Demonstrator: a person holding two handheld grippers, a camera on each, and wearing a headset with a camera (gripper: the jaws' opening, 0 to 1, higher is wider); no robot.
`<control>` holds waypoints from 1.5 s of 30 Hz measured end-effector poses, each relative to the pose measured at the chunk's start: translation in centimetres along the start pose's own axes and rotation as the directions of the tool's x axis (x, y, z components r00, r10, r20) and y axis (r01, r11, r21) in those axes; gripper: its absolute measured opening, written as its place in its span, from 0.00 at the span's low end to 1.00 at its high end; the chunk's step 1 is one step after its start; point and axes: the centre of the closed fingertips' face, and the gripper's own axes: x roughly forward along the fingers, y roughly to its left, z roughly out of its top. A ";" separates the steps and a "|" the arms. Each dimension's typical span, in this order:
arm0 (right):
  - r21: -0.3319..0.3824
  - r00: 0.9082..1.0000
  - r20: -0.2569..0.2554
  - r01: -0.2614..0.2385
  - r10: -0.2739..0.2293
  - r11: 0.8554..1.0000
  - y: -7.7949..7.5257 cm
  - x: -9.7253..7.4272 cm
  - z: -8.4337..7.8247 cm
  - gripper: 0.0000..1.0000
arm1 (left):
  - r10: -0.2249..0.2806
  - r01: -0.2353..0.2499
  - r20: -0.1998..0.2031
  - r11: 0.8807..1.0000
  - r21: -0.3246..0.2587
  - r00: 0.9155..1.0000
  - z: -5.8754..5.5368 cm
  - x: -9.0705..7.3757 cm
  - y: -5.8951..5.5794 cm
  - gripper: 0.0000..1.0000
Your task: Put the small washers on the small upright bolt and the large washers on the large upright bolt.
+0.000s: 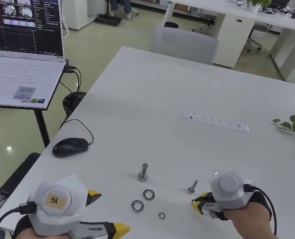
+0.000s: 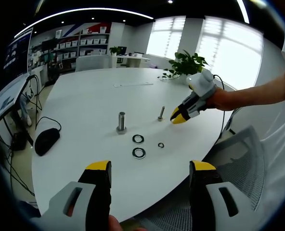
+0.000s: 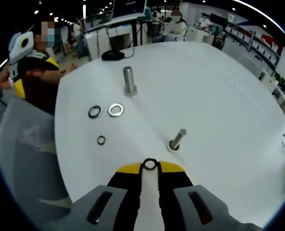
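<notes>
— Can we read anything here?
— One mark: the round yellow label (image 1: 54, 200) atop the left gripper (image 1: 106, 212) looks to us like "56", the second character unsure.
— The laptop (image 1: 18, 74)?
— We find its screen (image 1: 28, 25) text and stickers (image 1: 24, 93) too small.

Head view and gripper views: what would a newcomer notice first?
The right hand-held gripper pinches a small washer in its yellow tips, just short of the small upright bolt. In the head view, the large upright bolt stands further left on the white table, with two large washers and a loose small washer lying flat before it.
</notes>
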 end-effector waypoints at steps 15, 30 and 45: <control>-0.045 0.998 0.033 0.060 -0.059 0.997 -2.9 -2.2 2.7 0.14 | -0.006 0.006 0.001 1.000 0.010 1.000 0.5 0.3 -0.2 0.65; -0.128 0.999 -0.012 0.031 -0.033 0.991 -3.5 -1.1 4.6 0.14 | 0.001 -0.001 0.007 1.000 0.003 1.000 0.6 0.1 0.0 0.65; -0.167 0.997 -0.072 0.015 -0.028 0.986 -3.5 -0.4 4.2 0.14 | 0.006 -0.006 0.007 1.000 -0.002 1.000 0.3 -0.1 0.2 0.65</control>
